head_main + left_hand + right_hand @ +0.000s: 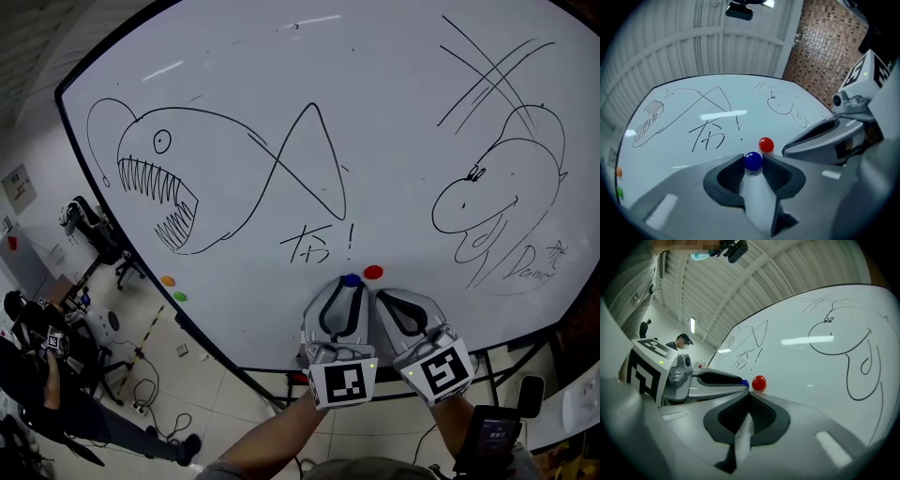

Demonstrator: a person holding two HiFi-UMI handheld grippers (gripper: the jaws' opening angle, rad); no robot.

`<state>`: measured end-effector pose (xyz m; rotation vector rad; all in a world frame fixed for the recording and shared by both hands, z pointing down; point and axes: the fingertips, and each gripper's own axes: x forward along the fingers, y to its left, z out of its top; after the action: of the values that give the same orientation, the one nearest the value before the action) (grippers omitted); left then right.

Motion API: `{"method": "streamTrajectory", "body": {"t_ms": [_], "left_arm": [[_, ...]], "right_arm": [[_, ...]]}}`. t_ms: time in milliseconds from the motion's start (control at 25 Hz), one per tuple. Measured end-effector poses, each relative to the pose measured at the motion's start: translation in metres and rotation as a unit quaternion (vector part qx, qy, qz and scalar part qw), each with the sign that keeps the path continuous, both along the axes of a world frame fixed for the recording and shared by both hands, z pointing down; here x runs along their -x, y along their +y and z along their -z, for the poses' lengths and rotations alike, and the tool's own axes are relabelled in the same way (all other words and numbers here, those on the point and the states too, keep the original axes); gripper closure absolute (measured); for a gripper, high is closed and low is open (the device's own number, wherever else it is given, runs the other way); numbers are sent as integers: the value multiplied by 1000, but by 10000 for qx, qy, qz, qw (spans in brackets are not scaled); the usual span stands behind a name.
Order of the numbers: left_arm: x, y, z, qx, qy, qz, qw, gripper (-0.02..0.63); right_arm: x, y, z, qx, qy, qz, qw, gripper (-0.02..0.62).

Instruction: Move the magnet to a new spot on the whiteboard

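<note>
A small blue magnet point(352, 279) sits on the whiteboard point(281, 75) near its lower edge, below the scribbled characters. My left gripper point(349, 287) points at the board with its jaws open, and the blue magnet point(753, 161) lies right between the fingertips. A red magnet point(373, 272) sticks to the board just right of it point(766, 145). My right gripper point(382, 293) is close beside the left one, its jaws shut with nothing in them point(749, 393). From the right gripper view the blue magnet point(744, 384) peeks out past the left jaw, next to the red magnet point(759, 382).
Marker drawings of a toothed fish point(159, 183) and a cartoon head point(497, 187) cover the board. An orange magnet point(168, 279) and a green magnet point(179, 296) sit at the board's lower left edge. A person point(37, 375), chairs and floor cables are at left.
</note>
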<state>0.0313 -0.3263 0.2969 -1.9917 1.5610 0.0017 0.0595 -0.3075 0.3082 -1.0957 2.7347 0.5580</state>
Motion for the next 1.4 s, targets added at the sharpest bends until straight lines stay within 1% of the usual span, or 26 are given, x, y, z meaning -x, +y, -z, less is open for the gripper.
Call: {"method": "streamTrajectory", "body": {"t_ms": [120, 240, 360, 520, 640, 760, 840, 1000, 1200, 1280, 1400], "left_arm": [[1, 0, 0, 102, 34, -88, 9999, 486], [9, 1, 5, 140, 41, -76, 9999, 486], [25, 3, 10, 188, 137, -29, 9997, 486], [55, 3, 10, 328, 408, 32, 9986, 486], [84, 7, 13, 337, 576, 127, 9977, 488], [113, 17, 21, 218, 566, 229, 9979, 488], [136, 22, 26, 190, 638, 312, 9973, 486], [194, 28, 37, 72, 874, 577, 9945, 486], [273, 33, 51, -79, 1048, 943, 9900, 486], [298, 34, 56, -105, 1130, 994, 9886, 486], [325, 36, 64, -145, 1160, 999, 9881, 486]], "right_arm": [[4, 3, 2, -22, -9, 74, 10000, 594], [10, 5, 3, -13, 4, 143, 9999, 594], [20, 7, 5, -12, 27, 220, 9998, 594], [43, 11, 8, -57, 61, 379, 9992, 594], [67, 15, 12, -84, 96, 536, 9985, 594], [97, 19, 15, -101, 121, 698, 9974, 594], [119, 21, 17, -124, 154, 814, 9965, 594], [167, 30, 22, -210, 193, 1089, 9936, 594], [226, 38, 30, -307, 209, 1341, 9903, 594], [248, 41, 34, -368, 214, 1417, 9890, 594], [276, 44, 41, -439, 203, 1478, 9878, 594]]}}
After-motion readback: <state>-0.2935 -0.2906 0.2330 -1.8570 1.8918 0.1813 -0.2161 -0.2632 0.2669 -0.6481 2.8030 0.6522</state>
